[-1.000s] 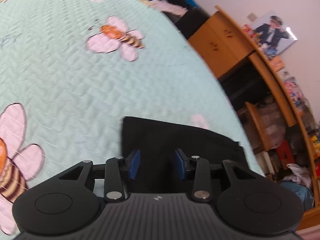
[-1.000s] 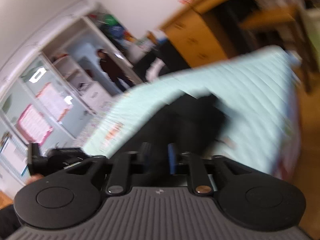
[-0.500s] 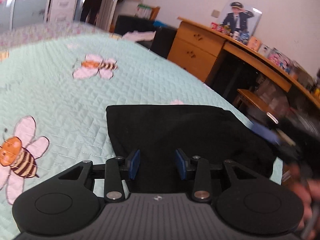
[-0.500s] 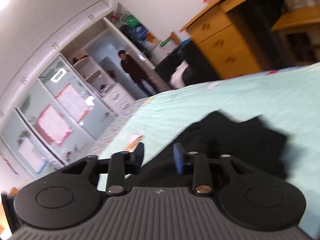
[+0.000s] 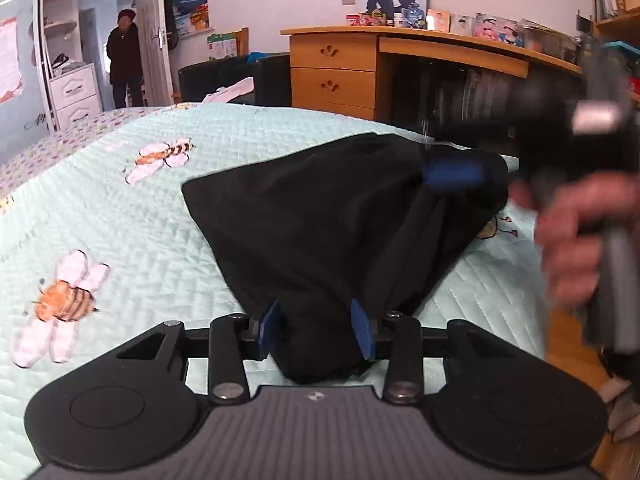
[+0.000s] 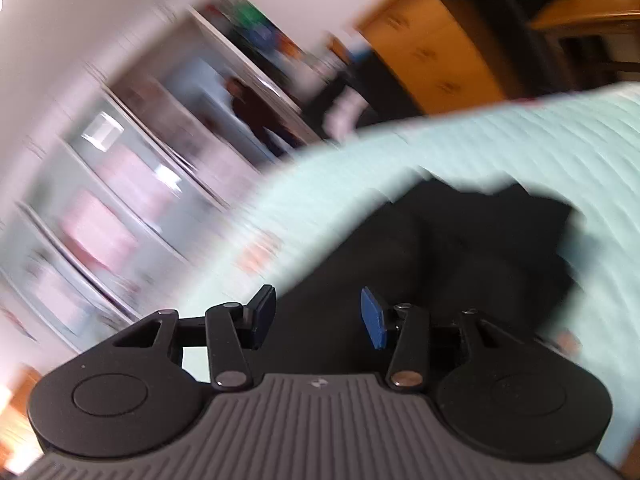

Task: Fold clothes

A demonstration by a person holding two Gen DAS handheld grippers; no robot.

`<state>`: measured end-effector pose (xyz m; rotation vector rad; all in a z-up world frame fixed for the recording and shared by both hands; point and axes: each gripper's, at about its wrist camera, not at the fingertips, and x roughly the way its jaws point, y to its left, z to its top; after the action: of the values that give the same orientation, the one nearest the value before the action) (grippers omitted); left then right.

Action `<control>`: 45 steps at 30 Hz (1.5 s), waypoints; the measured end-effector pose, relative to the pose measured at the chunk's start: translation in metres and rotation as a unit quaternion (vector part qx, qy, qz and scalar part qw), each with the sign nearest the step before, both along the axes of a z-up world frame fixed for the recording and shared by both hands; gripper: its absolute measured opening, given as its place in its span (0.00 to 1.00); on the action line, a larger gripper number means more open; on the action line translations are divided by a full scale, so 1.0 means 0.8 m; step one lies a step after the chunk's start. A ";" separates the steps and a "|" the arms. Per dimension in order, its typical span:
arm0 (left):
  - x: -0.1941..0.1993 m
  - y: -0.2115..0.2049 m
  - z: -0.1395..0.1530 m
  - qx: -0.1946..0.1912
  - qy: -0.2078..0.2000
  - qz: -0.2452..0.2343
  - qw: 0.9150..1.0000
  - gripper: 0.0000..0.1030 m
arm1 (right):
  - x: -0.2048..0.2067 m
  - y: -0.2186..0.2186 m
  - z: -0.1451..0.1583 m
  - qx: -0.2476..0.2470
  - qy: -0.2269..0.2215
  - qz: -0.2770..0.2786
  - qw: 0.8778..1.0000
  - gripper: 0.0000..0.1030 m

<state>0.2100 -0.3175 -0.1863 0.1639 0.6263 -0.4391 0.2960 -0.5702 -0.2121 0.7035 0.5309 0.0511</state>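
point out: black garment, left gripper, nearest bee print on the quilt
black garment (image 5: 340,220): left wrist view, middle of the cloth.
left gripper (image 5: 316,326): left wrist view, gap between its blue pads.
bee print (image 5: 66,302): left wrist view, orange body.

My left gripper low, level, jaws apart. My right gripper tilted, jaws wide apart, blurred. My right hand wraps its handle.

black garment | folded, rumpled heap | lying on quilted bed, near its edge
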 end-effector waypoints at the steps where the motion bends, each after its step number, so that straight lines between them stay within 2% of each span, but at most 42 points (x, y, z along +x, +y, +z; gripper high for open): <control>1: 0.002 0.005 0.011 -0.007 0.011 0.006 1.000 0.44 | -0.003 -0.001 -0.002 -0.029 0.033 -0.021 0.999 0.24; 2: 0.006 0.009 0.022 -0.014 0.023 0.013 1.000 0.47 | -0.010 0.002 0.005 -0.049 0.044 -0.028 0.997 0.24; 3: 0.009 0.013 0.033 -0.021 0.034 0.020 0.999 0.48 | -0.021 0.007 0.019 -0.066 0.044 -0.030 0.996 0.31; 4: 0.012 0.017 0.044 -0.028 0.045 0.027 0.998 0.49 | -0.033 0.016 0.038 -0.087 0.048 -0.032 0.995 0.48; 5: 0.016 0.017 0.057 -0.027 0.049 0.037 0.998 0.51 | -0.043 0.026 0.058 -0.108 0.053 -0.033 0.992 0.58; 6: 0.019 0.012 0.072 -0.020 0.050 0.045 0.998 0.55 | -0.048 0.037 0.079 -0.127 0.059 -0.035 0.990 0.72; 7: 0.019 0.007 0.087 -0.008 0.049 0.052 0.997 0.58 | -0.054 0.047 0.097 -0.140 0.064 -0.032 0.988 0.76; 10: 0.020 -0.005 0.124 0.014 0.035 0.070 0.997 0.63 | -0.068 0.056 0.137 -0.185 0.073 -0.015 0.980 0.76; 12: 0.018 -0.008 0.142 0.022 0.024 0.081 0.996 0.65 | -0.102 0.067 0.152 -0.230 0.083 -0.028 0.969 0.76; 14: 0.018 -0.007 0.154 0.027 0.025 0.092 0.995 0.66 | -0.100 0.076 0.161 -0.250 0.104 -0.038 0.962 0.76; 26: 0.002 0.018 0.176 0.022 0.039 0.111 0.993 0.66 | -0.151 0.108 0.205 -0.271 0.094 -0.032 0.957 0.76; 39: -0.015 0.035 0.177 0.031 0.033 0.115 0.992 0.66 | -0.163 0.125 0.219 -0.288 0.079 -0.036 0.954 0.76; 43: -0.035 0.060 0.175 0.038 0.024 0.128 0.991 0.68 | -0.170 0.135 0.223 -0.299 0.068 -0.039 0.951 0.76; 45: -0.045 0.079 0.174 0.039 0.020 0.139 0.989 0.78 | -0.178 0.146 0.226 -0.299 0.049 -0.033 0.952 0.76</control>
<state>0.1737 -0.2547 -0.0474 0.1388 0.6954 -0.1496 0.1539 -0.4531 -0.0310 0.1301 0.5797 -0.2035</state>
